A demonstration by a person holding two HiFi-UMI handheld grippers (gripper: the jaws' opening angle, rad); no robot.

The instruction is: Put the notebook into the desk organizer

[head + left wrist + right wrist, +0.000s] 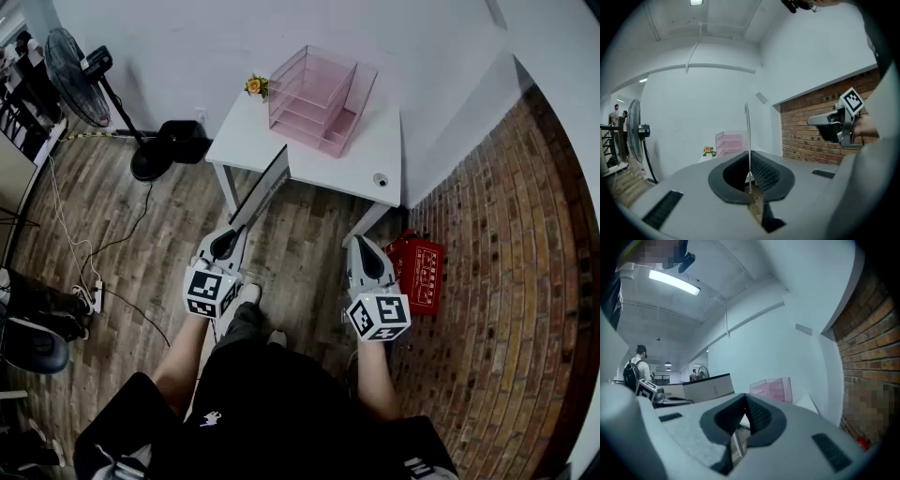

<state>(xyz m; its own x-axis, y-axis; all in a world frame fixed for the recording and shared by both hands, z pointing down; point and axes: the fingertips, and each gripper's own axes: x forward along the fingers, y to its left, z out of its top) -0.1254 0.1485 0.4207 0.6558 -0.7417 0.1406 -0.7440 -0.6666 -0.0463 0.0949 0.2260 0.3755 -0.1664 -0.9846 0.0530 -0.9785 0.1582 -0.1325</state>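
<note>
A pink clear desk organizer [314, 98] with stacked trays stands on a small white table [375, 150] against the wall. My left gripper [234, 236] is shut on a thin notebook [264, 186], which it holds edge-up, reaching toward the table's near left edge. In the left gripper view the notebook [748, 140] is a thin upright line pinched between the pads, with the organizer [732, 143] far beyond. My right gripper [362, 246] hovers level in front of the table's right leg, shut with nothing in it. From its view the organizer [774, 389] lies ahead.
A small flower pot [254, 86] sits at the table's back left corner and a small round object [380, 179] near its front right. A red box [418, 272] lies on the floor by the brick area at right. A standing fan [80, 66] and cables [89, 281] are at left.
</note>
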